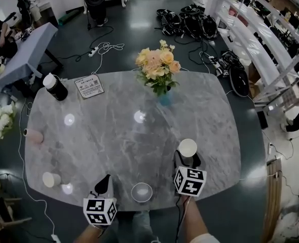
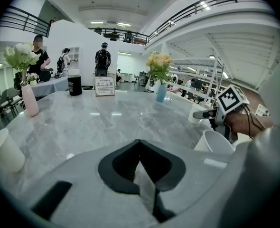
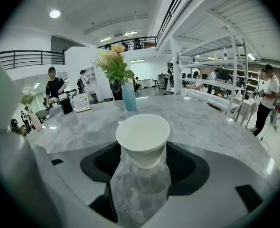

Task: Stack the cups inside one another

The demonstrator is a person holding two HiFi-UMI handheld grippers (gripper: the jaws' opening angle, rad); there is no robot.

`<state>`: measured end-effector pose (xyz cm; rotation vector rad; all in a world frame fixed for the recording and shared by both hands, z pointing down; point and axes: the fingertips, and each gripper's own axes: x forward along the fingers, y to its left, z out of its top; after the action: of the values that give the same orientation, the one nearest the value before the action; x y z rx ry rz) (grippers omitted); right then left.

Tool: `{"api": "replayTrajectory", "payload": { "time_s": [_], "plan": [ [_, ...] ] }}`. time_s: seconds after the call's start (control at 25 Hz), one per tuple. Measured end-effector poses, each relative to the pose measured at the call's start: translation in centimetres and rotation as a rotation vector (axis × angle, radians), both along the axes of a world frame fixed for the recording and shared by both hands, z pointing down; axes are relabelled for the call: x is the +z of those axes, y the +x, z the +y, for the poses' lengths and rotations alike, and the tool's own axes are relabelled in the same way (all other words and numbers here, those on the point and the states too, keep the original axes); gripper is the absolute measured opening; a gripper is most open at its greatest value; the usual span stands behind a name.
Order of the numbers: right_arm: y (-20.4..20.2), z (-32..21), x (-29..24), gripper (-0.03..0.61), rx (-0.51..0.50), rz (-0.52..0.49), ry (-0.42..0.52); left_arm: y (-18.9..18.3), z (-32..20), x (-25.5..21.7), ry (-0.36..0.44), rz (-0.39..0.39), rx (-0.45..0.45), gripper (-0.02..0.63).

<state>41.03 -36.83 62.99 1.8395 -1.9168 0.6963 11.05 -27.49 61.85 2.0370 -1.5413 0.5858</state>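
A white paper cup (image 1: 187, 148) (image 3: 143, 137) stands upright on the marble table (image 1: 114, 135), between the jaws of my right gripper (image 1: 188, 159) (image 3: 143, 152). Those jaws stand wide, open, with a gap on each side of the cup. My left gripper (image 1: 106, 179) (image 2: 140, 143) is shut with nothing in it, near the table's front edge. A second white cup (image 1: 142, 192) (image 2: 215, 142) stands between the two grippers at the front edge. A third white cup (image 1: 51, 179) (image 2: 6, 149) is at the front left. A pink cup (image 1: 33, 135) (image 2: 30, 100) stands at the left edge.
A blue vase of flowers (image 1: 164, 98) stands at the table's far middle. A black tumbler with a white lid (image 1: 54, 87) and a sign card (image 1: 88, 86) are at the far left. Cables and gear lie on the floor beyond. People stand far off.
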Motion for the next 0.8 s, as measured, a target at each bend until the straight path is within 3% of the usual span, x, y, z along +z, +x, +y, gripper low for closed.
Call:
{"api": "replayTrajectory", "payload": {
  "time_s": [0.8],
  "plan": [
    [1.3,0.1,-1.0,0.25,0.039,0.018,0.031,-0.6,0.6,-0.2,0.009,-0.008,-0.01,-0.003]
  ]
}}
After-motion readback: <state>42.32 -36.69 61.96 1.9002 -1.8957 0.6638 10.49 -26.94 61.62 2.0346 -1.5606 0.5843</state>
